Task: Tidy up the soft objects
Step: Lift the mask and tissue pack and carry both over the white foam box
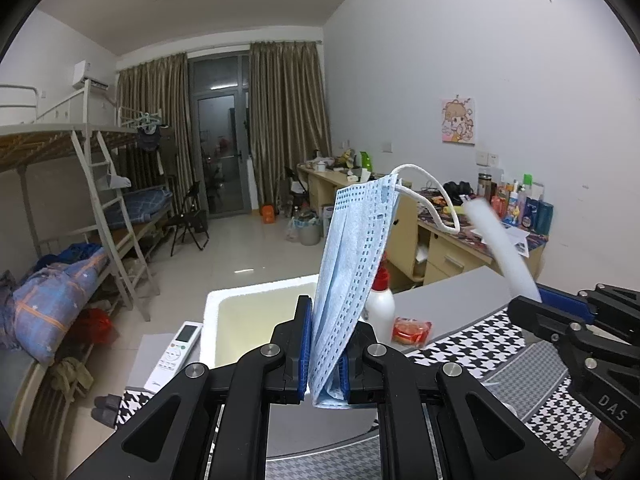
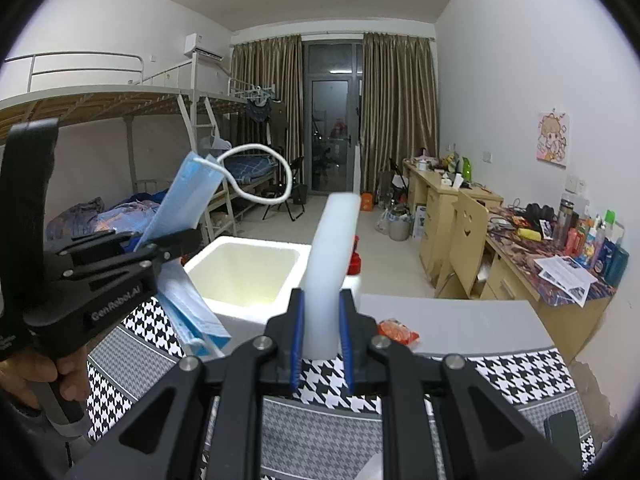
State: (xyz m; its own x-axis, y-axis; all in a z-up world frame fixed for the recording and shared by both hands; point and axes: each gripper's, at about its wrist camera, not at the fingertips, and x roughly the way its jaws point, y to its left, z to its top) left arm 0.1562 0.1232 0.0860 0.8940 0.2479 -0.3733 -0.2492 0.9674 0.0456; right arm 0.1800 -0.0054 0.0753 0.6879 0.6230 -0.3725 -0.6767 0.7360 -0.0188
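Left wrist view first: at the bottom centre the left gripper (image 1: 325, 354) has its blue pads clamped on a folded blue face mask (image 1: 352, 264), which stands up out of the jaws and leans toward the upper right, its white ear loop (image 1: 434, 196) curling off the top corner. Over at the right edge, the right gripper (image 1: 532, 304) comes in pinching a white foam strip (image 1: 500, 240) that arcs up and left. Just past the mask sits an open white foam box (image 1: 248, 316) at centre frame, a white remote control (image 1: 174, 354) to its left, a white bottle with a red cap (image 1: 380, 304) and a red packet (image 1: 412, 330) to its right on the grey tabletop (image 1: 460, 300). A houndstooth cloth (image 1: 480, 344) covers the near part.

Right wrist view now: the right gripper (image 2: 321, 330) at bottom centre is squeezed onto the foam strip (image 2: 330, 264), which rises straight up the middle. At left, a hand (image 2: 44, 376) holds the left gripper (image 2: 160, 250) with the mask (image 2: 180, 208) poking out above and below its fingers. Beyond lie the foam box (image 2: 244, 272), the packet (image 2: 398, 330), then bunk beds (image 2: 120, 120) at upper left, desks (image 2: 520, 248) along the right wall and curtains (image 2: 396, 120) at the far end.
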